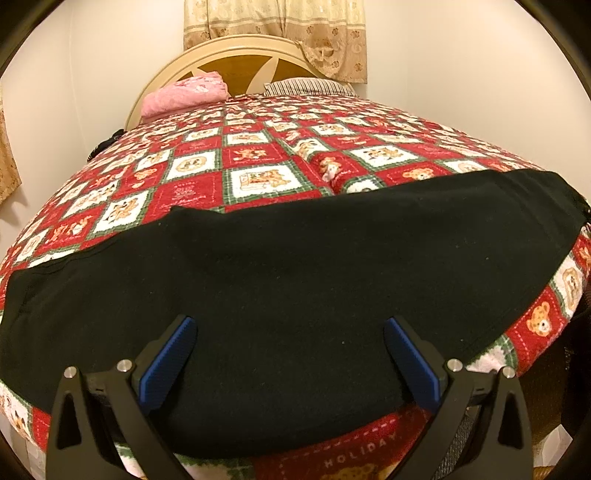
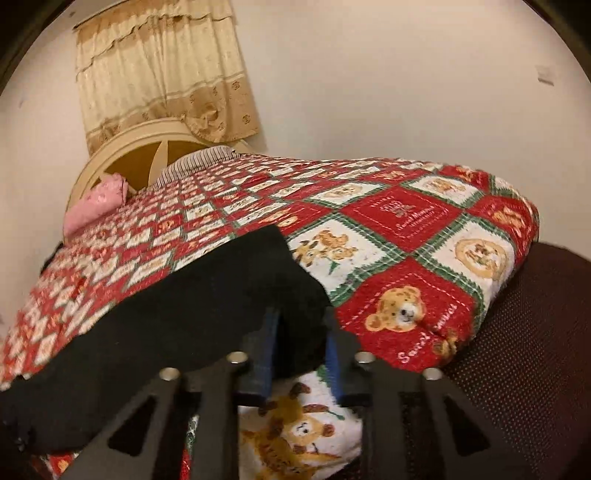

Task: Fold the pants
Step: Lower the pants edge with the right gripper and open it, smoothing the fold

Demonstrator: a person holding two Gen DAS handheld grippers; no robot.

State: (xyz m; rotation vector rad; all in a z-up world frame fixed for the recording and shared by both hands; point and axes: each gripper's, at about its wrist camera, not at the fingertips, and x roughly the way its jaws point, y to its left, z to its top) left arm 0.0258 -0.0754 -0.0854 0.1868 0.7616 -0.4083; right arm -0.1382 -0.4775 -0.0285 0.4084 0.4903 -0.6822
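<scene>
The black pants (image 1: pixel 295 273) lie flat across the near end of the bed on a red, white and green teddy-bear blanket (image 1: pixel 240 155). My left gripper (image 1: pixel 290 328) is open just above the pants, its blue pads (image 1: pixel 173 354) wide apart, holding nothing. In the right wrist view the pants (image 2: pixel 177 325) run from the lower left to the middle. My right gripper (image 2: pixel 301 321) has its jaws narrowed around the right end of the pants, with black cloth between the blue pads (image 2: pixel 332 354).
A pink pillow (image 1: pixel 184 94) and a striped pillow (image 1: pixel 306 86) lie by the cream headboard (image 1: pixel 236 55). A beige curtain (image 1: pixel 277 22) hangs behind. A dark brown dotted seat (image 2: pixel 517 332) stands by the bed's right corner. Walls close both sides.
</scene>
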